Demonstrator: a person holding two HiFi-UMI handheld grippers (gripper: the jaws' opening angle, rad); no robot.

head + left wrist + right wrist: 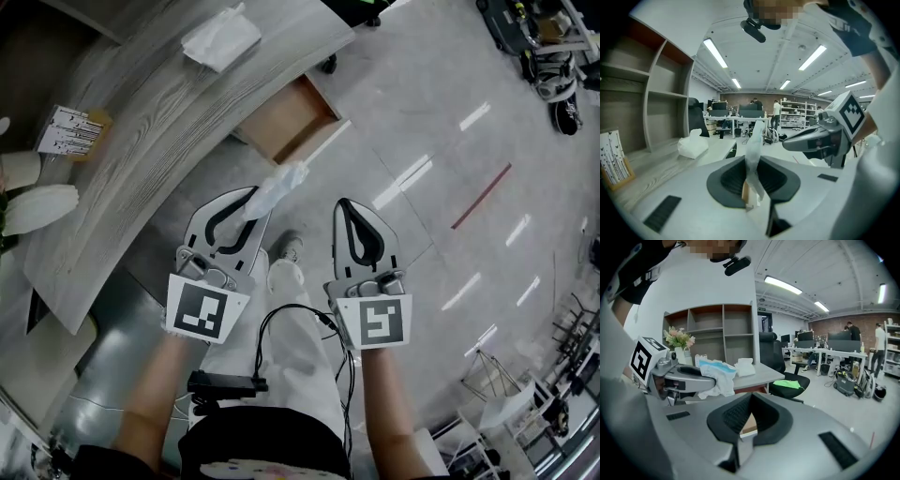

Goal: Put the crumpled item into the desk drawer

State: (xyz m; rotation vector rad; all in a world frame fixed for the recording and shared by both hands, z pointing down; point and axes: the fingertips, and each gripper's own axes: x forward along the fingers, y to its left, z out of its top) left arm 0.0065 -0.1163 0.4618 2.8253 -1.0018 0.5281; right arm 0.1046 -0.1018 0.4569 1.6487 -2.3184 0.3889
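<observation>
The crumpled item point(277, 190), a white and pale-blue wad, sticks out of the tips of my left gripper point(251, 202), which is shut on it. In the left gripper view the crumpled item point(754, 140) stands up between the dark pads of my left gripper point(752, 161). The right gripper view shows the wad point(717, 373) hanging from the left gripper's tip. My right gripper point(345, 203) is alongside, its jaws together with nothing in them. The open desk drawer point(286, 117), tan inside, lies just ahead of both grippers under the wood-grain desk point(141, 141).
A second white tissue wad point(220, 37) lies on the desk, with a patterned card point(70, 131) and white flowers point(37, 206) further left. A chair with a green cushion point(790, 383) stands by the desk end. The person's leg and shoe point(286, 248) are below the grippers.
</observation>
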